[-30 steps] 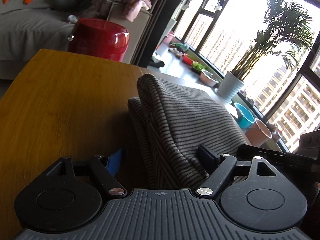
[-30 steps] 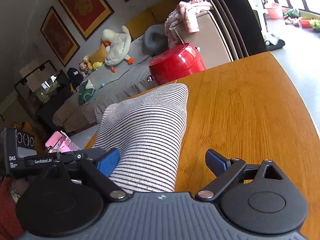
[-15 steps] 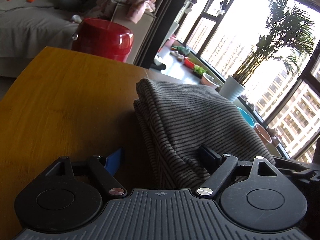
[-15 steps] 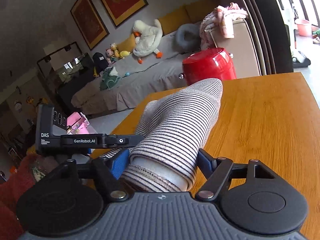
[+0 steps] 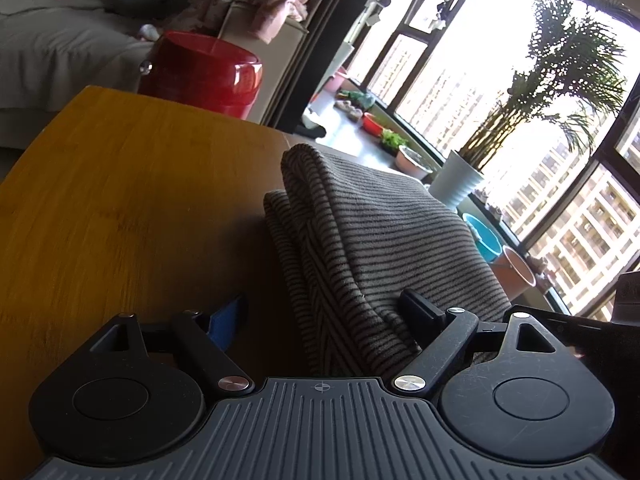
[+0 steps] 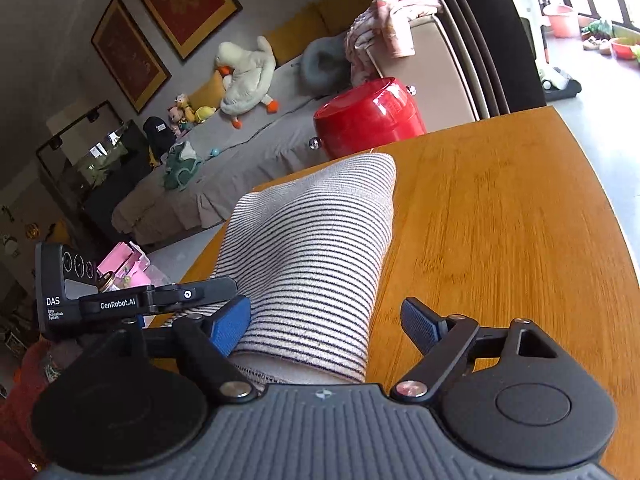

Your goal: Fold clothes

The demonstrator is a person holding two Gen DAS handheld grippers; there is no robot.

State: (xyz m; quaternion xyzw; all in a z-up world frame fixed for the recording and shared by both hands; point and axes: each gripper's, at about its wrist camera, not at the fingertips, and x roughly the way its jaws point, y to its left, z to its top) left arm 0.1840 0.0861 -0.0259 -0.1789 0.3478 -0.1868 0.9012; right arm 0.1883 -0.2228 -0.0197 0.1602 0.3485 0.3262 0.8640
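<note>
In the left wrist view, the warm brown wooden tabletop (image 5: 120,184) is filling the left half of the frame, with a glossy red round stool (image 5: 204,72) standing beyond its far edge at the upper left. The folded grey garment with thin dark stripes (image 5: 372,240) is lying on the tabletop at centre right, its folded layers stacked and running down between the fingers of the left gripper (image 5: 324,316); that gripper is standing wide open, its right finger touching the cloth and its blue-padded left finger (image 5: 226,320) apart from it. In the right wrist view, the same striped garment (image 6: 312,256) is lying left of centre on the tabletop (image 6: 500,220). The right gripper (image 6: 328,324) is opening, with the garment's near end between its fingers, the left blue pad beside the cloth and the right finger (image 6: 420,322) clear of it.
</note>
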